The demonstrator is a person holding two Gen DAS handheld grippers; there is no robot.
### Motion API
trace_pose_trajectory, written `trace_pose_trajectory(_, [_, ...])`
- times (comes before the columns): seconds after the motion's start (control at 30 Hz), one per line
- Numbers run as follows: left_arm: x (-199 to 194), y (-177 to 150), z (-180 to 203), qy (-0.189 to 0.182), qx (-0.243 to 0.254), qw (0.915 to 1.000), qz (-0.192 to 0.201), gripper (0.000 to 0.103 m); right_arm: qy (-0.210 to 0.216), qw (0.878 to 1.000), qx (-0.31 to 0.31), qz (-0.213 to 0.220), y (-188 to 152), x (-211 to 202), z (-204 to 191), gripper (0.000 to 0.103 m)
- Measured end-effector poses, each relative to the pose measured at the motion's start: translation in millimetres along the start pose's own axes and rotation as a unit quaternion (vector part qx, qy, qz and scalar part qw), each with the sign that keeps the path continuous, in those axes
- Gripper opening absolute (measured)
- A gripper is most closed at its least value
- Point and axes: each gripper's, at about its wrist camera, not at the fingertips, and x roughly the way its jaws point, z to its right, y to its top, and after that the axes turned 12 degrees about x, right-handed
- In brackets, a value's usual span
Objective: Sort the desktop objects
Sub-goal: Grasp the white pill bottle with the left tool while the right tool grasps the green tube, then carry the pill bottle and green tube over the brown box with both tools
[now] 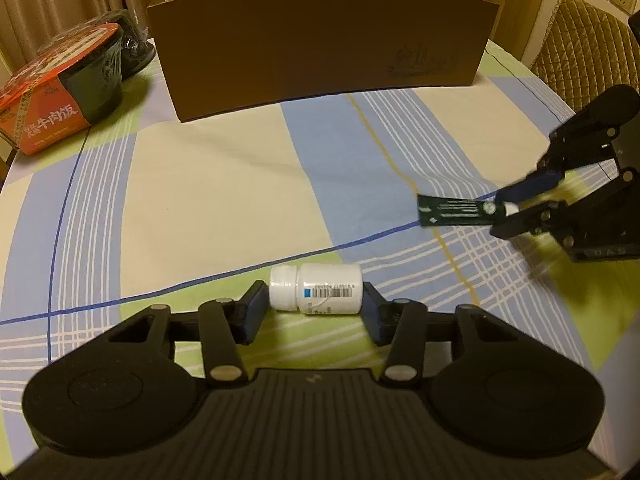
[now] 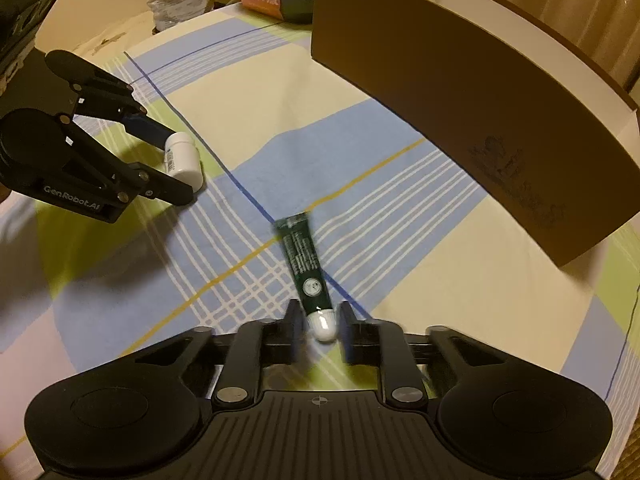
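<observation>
Currently I am at the pick-up step on both sides. My left gripper straddles the bottle, lying sideways at 6 o'clock; jaws wide, pads beside its ends, contact uncertain. My right gripper brackets the tube at its white cap; a small gap shows, not clamped. Next: close, lift, carry to the box at 12 o'clock. Open cloth lies between; clear the front wall.

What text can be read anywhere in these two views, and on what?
"GenRobot.AI": left gripper body.
"牛肉饭": orange-sleeved black meal bowl.
White plastic pill bottle: barcode digits too blurred.
Dark green tube: print too small.
Brown cardboard box: emblem only, unreadable.
</observation>
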Motion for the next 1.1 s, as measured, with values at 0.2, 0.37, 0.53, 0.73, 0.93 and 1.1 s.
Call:
trace_pose_trajectory(0.2, [-2.1, -2.9, -1.6, 0.001, -0.002, 1.0000, 0.000, 0.041, 0.000, 1.000, 0.023, 0.002, -4.4, -1.1, -1.8, 0.014])
trace_pose_trajectory(0.37, [-7.0, -3.9, -2.4, 0.005, 0.002, 1.0000, 0.004, 0.041, -0.004, 0.999, 0.038, 0.006, -6.3, -5.5, -3.3, 0.014])
trace_pose_trajectory(0.53, [-13.7, -1.5, -3.7, 0.008, 0.004, 0.9999, 0.012, 0.041, -0.005, 0.999, 0.044, 0.017, -3.9, -15.6, -7.2, 0.014])
trace_pose_trajectory(0.73, [-23.7, 3.0, -6.4, 0.013, 0.008, 0.9996, 0.024, 0.041, -0.009, 0.998, 0.050, 0.042, 6.9, -32.4, -13.2, 0.013])
trace_pose_trajectory(0.93, [-33.9, 8.3, -11.4, 0.018, 0.014, 0.9990, 0.037, 0.041, -0.012, 0.996, 0.055, 0.076, 24.7, -51.8, -16.7, 0.013])
trace_pose_trajectory(1.1, [-41.8, 13.1, -17.1, 0.023, 0.016, 0.9984, 0.049, 0.041, -0.017, 0.994, 0.057, 0.096, 37.7, -65.3, -18.4, 0.013])
